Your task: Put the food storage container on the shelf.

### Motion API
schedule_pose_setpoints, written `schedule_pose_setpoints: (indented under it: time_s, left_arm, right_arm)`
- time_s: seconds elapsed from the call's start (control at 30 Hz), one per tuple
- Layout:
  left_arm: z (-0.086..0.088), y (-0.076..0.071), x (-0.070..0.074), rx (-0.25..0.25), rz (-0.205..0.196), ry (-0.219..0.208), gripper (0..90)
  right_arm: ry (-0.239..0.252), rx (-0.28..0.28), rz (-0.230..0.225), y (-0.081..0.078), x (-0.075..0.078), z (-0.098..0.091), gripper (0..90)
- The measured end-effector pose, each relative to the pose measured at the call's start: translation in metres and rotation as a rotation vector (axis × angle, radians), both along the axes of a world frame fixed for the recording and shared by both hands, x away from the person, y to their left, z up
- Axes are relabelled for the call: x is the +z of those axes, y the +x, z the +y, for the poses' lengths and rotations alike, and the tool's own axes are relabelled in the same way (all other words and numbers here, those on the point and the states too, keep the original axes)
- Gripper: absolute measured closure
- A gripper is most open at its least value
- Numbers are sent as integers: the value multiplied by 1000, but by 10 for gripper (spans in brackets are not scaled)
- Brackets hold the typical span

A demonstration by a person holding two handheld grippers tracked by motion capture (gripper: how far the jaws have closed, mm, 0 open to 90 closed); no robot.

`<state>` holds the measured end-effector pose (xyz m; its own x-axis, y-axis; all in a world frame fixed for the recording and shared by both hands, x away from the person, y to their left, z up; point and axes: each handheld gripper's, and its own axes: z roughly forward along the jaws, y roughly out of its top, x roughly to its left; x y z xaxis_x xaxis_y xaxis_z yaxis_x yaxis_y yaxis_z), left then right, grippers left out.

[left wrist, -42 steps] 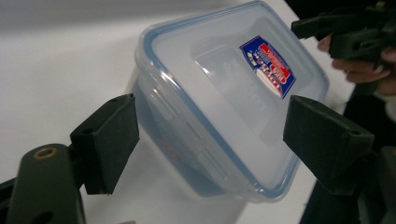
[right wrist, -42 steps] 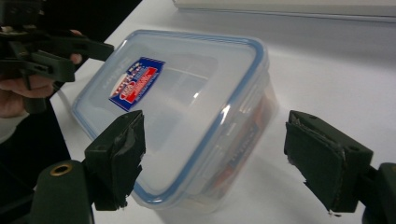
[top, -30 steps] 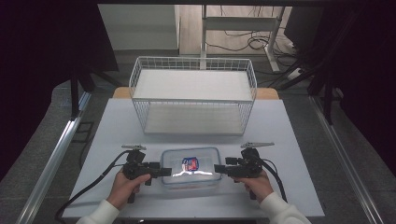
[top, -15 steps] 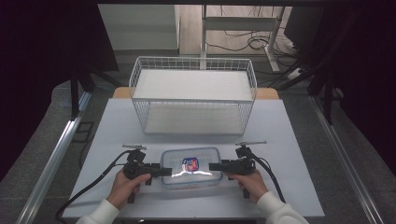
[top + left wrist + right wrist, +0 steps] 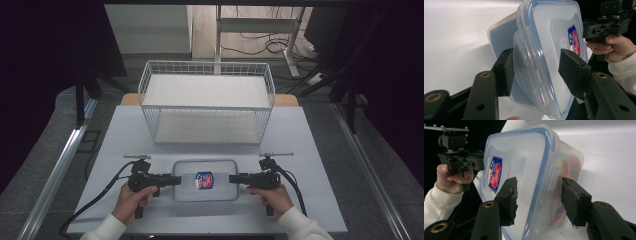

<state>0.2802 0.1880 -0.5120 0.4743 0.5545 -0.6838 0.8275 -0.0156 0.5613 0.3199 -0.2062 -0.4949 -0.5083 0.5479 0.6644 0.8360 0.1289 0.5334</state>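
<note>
Clear lidded container (image 5: 205, 180) with blue seal rim and a red-blue label (image 5: 204, 180) lies flat on the white table (image 5: 310, 150), near the front edge, midway between left and right edges. Wire basket (image 5: 207, 102) stands behind it toward the back edge, well apart.

Left gripper (image 5: 172, 179) at the container's left end: jaws have just been closing, nearly shut, straddling the side latch flap (image 5: 529, 67); whether the pads press it, cannot tell.

Right gripper (image 5: 234, 178) at the right end: jaws closing too, about half open, lid edge between them, gaps visible on both sides.
</note>
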Motion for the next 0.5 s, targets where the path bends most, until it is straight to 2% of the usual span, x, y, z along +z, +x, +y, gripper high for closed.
schedule_pose_setpoints:
  time_s: [0.17, 0.5]
  left_arm:
    - [1, -3, 3, 5, -18, 10, 481]
    - [2, -7, 9, 17, -53, 15, 496]
  right_arm:
    - [0, -6, -1, -2, 2, 0, 504]
    - [-14, -17, -38, -7, 9, 4, 514]
